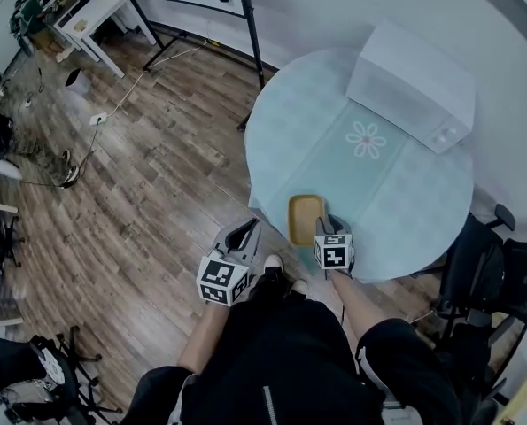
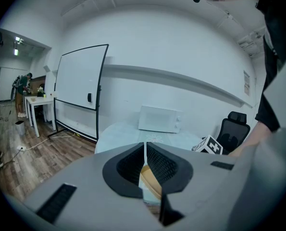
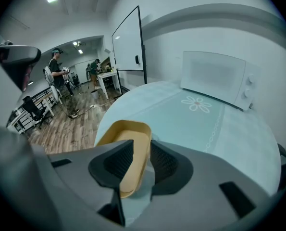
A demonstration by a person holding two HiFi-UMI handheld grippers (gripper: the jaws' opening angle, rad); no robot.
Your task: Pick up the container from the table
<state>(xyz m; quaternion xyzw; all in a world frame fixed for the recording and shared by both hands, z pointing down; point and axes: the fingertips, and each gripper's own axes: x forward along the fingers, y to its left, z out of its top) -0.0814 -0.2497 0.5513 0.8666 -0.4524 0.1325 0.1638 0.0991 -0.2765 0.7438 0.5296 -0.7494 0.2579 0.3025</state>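
At table (image 1: pixel 405 204) edge | right gripper (image 3: pixel 139 161) pinches container (image 3: pixel 126 137) | left gripper (image 2: pixel 145 161) closed (microwave (image 1: pixel 411 82) behind)

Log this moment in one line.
stage: grasp | right claw: shut on container wall | left claw: shut, empty | container: at table near edge

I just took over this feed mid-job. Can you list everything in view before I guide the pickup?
table: one, round, pale blue-green cloth, centre right
container: one, yellow, open, on the table's near edge
microwave: one, white, on the table's far side
whiteboard: one, white on a black stand, beyond the table
desk: one, white, far left corner
office chair: one, black, right of the table
bystanders: two, far across the room
left gripper: one, grey, jaws together and empty, off the table's edge
right gripper: one, grey, jaws closed on the container's side wall
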